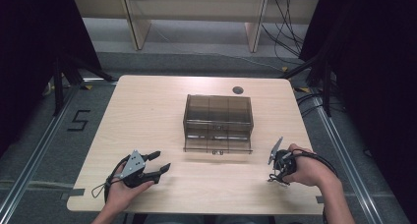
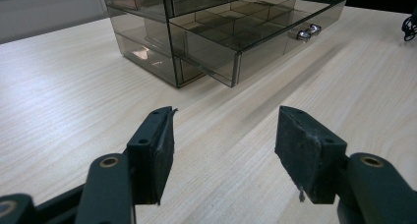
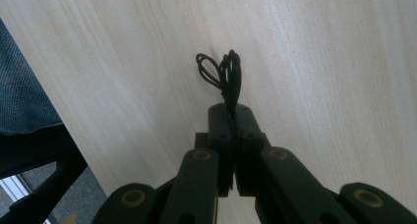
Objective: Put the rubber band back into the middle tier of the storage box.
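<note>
A smoky see-through drawer box stands at the middle of the wooden table. Its lowest drawer is pulled out towards me and has a small metal knob. My left gripper rests near the front left of the table. It is open, with nothing between its pads, and points at the box. My right gripper points down at the table near the front right. In the right gripper view it is shut on a bundle of thin black loops that stick out past its tips.
A dark round grommet sits behind the box. The table's front edge runs close to my right gripper, with grey floor below it. Bare tabletop lies between my two grippers and left of the box.
</note>
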`<action>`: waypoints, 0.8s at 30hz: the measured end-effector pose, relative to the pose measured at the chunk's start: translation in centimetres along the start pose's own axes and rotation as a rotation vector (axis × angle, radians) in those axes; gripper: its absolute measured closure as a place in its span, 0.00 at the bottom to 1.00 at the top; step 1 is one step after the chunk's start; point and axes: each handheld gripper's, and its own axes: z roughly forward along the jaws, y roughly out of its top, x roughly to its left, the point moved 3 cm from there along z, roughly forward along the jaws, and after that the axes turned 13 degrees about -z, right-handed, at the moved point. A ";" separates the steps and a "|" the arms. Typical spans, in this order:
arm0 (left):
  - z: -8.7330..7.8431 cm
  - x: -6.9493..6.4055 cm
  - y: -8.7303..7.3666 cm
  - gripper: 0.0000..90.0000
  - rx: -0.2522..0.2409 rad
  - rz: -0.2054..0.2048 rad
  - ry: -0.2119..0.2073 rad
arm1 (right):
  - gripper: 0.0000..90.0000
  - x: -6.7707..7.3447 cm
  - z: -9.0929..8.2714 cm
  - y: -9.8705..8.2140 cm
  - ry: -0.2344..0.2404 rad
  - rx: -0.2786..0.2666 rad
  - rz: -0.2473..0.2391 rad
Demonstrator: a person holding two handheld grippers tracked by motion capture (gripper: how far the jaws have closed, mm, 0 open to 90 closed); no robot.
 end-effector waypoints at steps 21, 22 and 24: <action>0.0 0.0 0.0 0.44 0.001 0.001 0.001 | 0.99 -0.6 -0.9 0.8 0.010 0.016 -0.038; 0.0 0.0 0.0 0.44 0.001 0.002 0.001 | 0.99 -0.6 -0.9 0.9 0.009 0.017 -0.041; 0.0 0.0 0.0 0.44 0.002 0.002 0.002 | 0.99 -0.7 -1.0 1.0 0.011 0.014 -0.045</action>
